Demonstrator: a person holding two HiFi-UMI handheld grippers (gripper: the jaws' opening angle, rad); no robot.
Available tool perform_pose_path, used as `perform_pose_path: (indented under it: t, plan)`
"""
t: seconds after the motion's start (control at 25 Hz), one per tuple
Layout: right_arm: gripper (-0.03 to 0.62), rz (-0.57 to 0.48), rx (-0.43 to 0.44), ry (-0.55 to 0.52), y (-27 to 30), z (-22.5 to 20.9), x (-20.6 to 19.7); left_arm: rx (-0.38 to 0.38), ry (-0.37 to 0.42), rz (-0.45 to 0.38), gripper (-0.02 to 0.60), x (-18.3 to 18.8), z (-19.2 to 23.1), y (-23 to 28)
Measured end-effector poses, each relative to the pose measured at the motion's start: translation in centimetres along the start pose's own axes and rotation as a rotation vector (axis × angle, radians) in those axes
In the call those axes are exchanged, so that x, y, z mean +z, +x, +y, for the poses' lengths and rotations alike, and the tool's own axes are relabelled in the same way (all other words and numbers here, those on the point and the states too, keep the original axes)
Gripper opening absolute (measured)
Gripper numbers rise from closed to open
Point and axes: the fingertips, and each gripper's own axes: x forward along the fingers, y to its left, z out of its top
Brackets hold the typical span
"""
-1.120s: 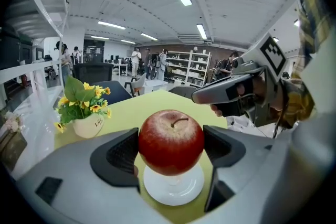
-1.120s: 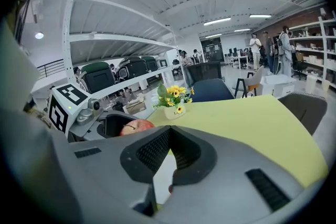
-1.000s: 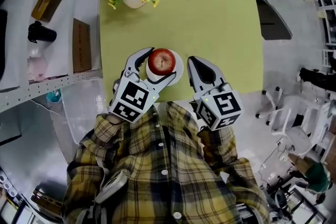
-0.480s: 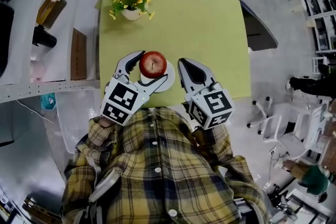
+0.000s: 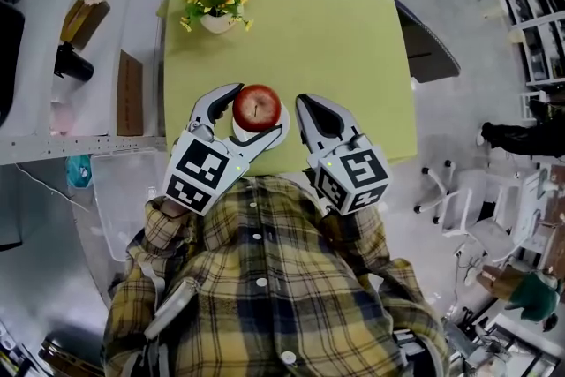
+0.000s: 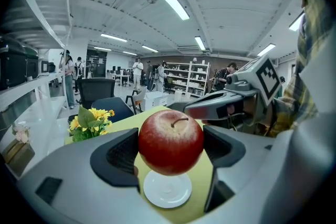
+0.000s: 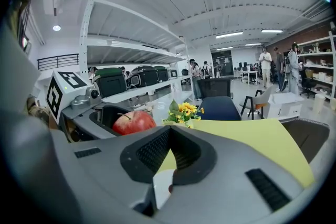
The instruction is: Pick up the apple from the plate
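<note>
Left gripper [image 5: 259,109] clamped on the round red apple [image 6: 170,139]. Apple sits between both jaws, held above the small white round plate [image 6: 167,194] on the yellow-green surface [image 5: 335,40]. Right gripper [image 5: 305,104] just beside the plate, jaws together, nothing between them.

- Left gripper [image 5: 258,110] coming up: pale grey curved shell, black ribbed pads [image 6: 125,153].
- Left marker cube [image 5: 205,172] at 8 o'clock, white with bold black squares.
- Right gripper [image 5: 302,104], same grey build; right marker cube [image 5: 353,177] at 4 o'clock.
- Shirt [image 5: 265,287] at 6 o'clock: yellow-and-dark plaid, long sleeves, white buttons.
</note>
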Motion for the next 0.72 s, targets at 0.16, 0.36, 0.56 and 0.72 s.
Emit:
perform_pose_path:
  t: [0.16, 0.36, 0.56, 0.72]
  plan:
    - [-0.003, -0.002, -0.009, 0.001, -0.46, -0.02, -0.19, -0.003, 0.006, -0.010, 0.394, 0.25, -0.37, -0.29]
    - [-0.003, 0.000, -0.003, -0.005, -0.68, 0.25, -0.25, -0.003, -0.001, -0.017, 0.394, 0.21, -0.50, -0.34]
    - [-0.003, 0.008, -0.015, -0.016, -0.61, 0.17, -0.28, -0.010, -0.006, -0.020, 0.394, 0.19, -0.54, -0.19]
    - [-0.003, 0.019, -0.006, -0.022, -0.26, 0.41, -0.52, -0.017, -0.014, -0.011, 0.394, -0.25, -0.46, -0.07]
